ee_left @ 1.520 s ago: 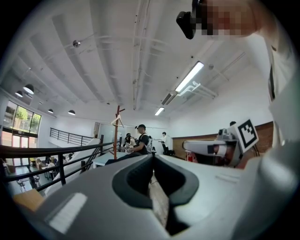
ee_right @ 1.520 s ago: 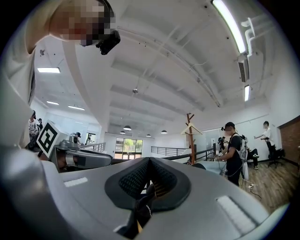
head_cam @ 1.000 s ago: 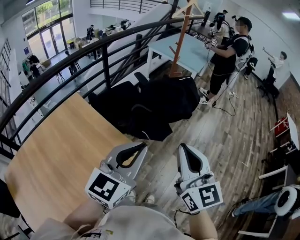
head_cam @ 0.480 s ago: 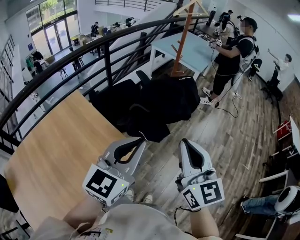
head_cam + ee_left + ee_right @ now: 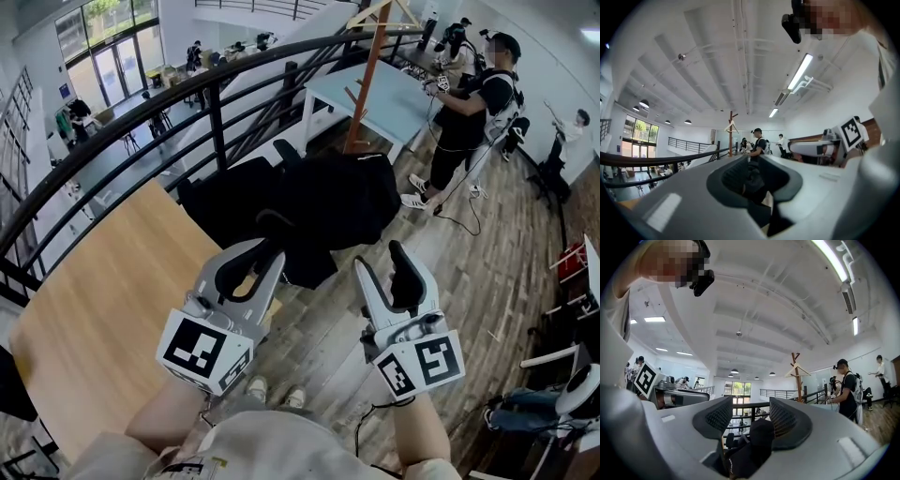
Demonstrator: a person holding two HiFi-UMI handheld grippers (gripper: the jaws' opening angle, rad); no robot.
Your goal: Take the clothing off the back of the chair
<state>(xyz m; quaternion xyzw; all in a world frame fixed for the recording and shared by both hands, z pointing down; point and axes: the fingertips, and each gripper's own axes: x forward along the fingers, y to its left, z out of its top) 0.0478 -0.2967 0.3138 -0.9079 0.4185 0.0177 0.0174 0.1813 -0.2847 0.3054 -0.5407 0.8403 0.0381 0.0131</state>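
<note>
Barely beginning: pointing the left claw (image 5: 262,253) and the right claw (image 5: 380,258) at the black garment (image 5: 337,202) draped over the office chair (image 5: 284,152) back, touching nothing.
Leaving the black garment hanging on the office chair beside the wooden table (image 5: 112,309), well apart from either claw. Holding the left claw parted just a crack and the right claw spread wider, both having just been opening, with nothing between the pads. Facing the whole job yet: closing in, gripping, lifting clear.
</note>
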